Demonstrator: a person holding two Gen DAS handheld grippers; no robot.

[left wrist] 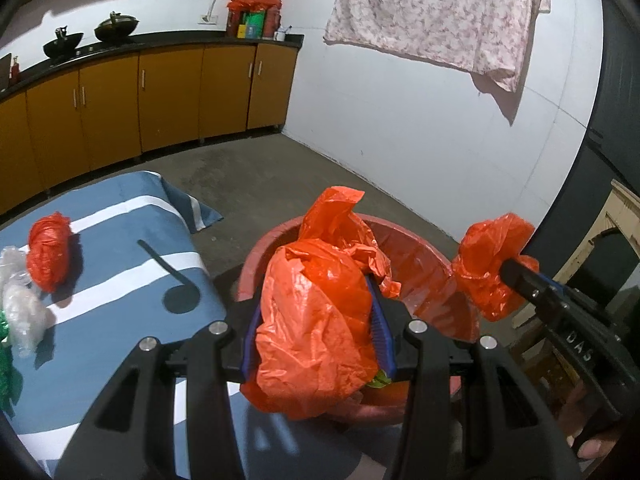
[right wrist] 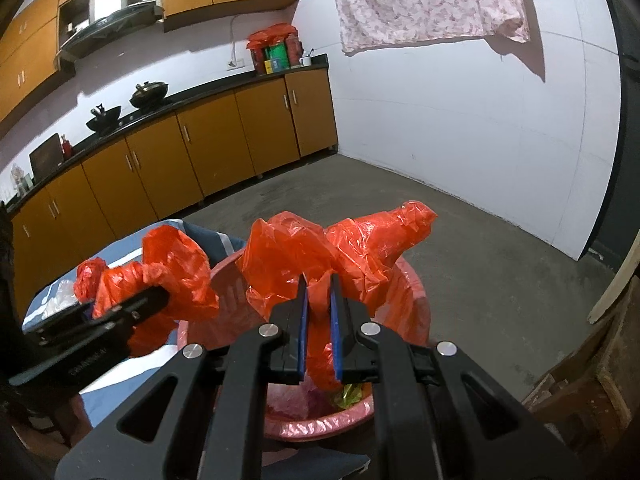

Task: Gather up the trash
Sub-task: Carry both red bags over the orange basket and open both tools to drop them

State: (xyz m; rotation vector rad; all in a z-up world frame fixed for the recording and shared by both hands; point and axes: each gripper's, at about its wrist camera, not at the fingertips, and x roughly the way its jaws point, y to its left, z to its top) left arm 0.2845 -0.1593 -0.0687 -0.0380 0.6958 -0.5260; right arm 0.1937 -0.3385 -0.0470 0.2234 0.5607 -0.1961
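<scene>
A kitchen with one run of orange cabinets [right wrist: 224,136], a white wall and a grey concrete floor [left wrist: 280,172] is lying behind the work. One table under a blue-and-white striped cloth [left wrist: 120,248] is standing beside one pink bin [right wrist: 416,304]. One orange bag [right wrist: 360,248] is lining the bin. At the cloth's left edge one crumpled orange bag [left wrist: 50,250] and two clear plastic wads [left wrist: 24,312] are lying. The left gripper [left wrist: 316,320] is standing partly open, clamping a fold of the liner's rim. The right gripper [right wrist: 318,320] is pinching another fold, jaws nearly closed.
</scene>
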